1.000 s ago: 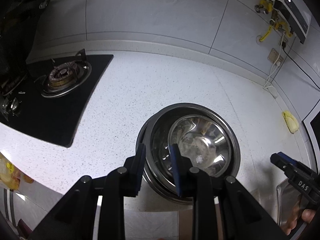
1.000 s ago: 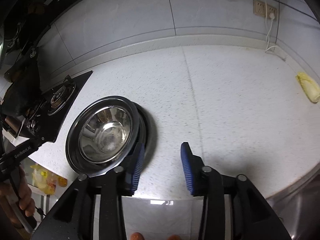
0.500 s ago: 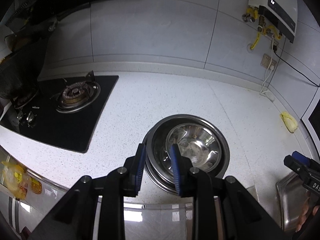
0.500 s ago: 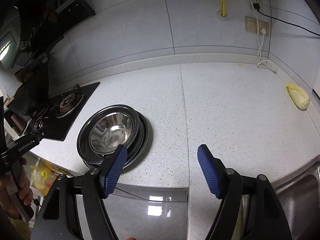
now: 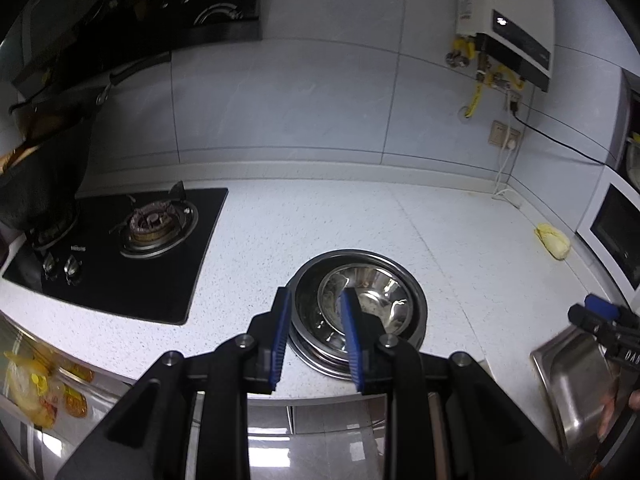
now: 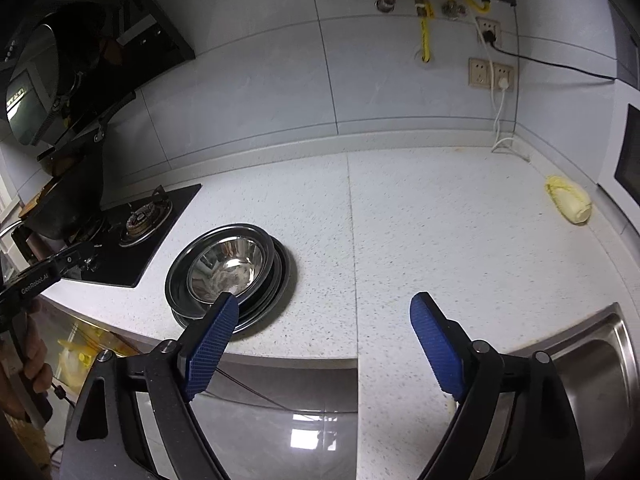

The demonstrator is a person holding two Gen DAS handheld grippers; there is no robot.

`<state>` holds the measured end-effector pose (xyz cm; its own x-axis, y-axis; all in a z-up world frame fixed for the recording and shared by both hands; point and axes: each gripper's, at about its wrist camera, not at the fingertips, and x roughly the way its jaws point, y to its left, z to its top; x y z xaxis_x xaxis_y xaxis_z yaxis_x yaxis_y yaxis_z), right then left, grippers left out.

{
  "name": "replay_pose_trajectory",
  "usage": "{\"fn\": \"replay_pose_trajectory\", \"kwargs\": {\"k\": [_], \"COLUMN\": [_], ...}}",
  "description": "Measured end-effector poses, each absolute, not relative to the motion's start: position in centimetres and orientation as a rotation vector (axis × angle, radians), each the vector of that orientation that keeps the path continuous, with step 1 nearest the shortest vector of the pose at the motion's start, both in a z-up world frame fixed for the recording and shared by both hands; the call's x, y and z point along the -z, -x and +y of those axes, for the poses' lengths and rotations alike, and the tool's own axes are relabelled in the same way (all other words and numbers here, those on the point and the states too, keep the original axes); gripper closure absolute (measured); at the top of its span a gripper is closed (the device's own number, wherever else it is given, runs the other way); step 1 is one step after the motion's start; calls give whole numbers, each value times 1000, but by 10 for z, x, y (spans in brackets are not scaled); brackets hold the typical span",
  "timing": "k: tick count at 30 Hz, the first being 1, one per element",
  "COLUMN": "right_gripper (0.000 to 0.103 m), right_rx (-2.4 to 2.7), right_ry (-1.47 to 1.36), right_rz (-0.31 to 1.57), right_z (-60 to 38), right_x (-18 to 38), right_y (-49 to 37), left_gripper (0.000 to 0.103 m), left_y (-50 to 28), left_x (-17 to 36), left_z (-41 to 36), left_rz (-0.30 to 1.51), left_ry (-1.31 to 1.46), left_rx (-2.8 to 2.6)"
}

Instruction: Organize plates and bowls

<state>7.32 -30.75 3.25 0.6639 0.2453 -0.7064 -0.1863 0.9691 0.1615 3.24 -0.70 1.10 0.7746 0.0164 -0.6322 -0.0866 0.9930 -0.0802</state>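
**Steel bowls and plates sitting stacked on the speckled counter**

Steel is gleaming at the middle of the worktop, where a shiny bowl [image 5: 362, 300] is nesting on a pile of darker-rimmed plates [image 5: 416, 304]. The stack is resting on the white speckled counter [image 5: 320, 220], just right of the black gas hob [image 5: 120, 248] and near the counter's front edge. In the right wrist view the same bowl [image 6: 226, 270] is sitting slightly off-centre on the plates [image 6: 280, 276], with their rims showing on its right and front sides.

The left gripper [image 5: 314, 336] is hovering above the front edge of the counter, its two blue pads [image 5: 280, 332] standing a modest gap apart and holding nothing; they are overlapping the near rim of the stack in the picture, but whether they are touching it cannot be told. The right gripper [image 6: 324, 344] is hanging over the counter edge further right, its jaws spread wide and gripping nothing, well apart from the stack apart from its left pad [image 6: 212, 340], which is crossing in front of the plates.

A steel sink [image 6: 600, 360] is lying at the right end of the counter. A yellow cloth-like lump [image 6: 568, 202] is lying near the back right corner, below the wall sockets [image 6: 490, 72] and a wall-mounted water heater [image 5: 508, 20].
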Motion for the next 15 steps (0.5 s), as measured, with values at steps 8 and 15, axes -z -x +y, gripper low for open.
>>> {"fn": "replay_pose_trajectory", "kwargs": {"k": [8,15], "right_gripper": [1,1], "right_rx": [-201,-165], "right_ry": [-86,-68], "right_rz": [742,722], "right_z": [-323,-332], "right_x": [-55,-65], "right_y": [-49,-35], "left_gripper": [79,79], "left_y": [-4,14], "left_x": [-23,-30], "left_z": [-15,-20], "left_rz": [644,614], "left_ry": [52,34], "left_rx": [-48,-29]}}
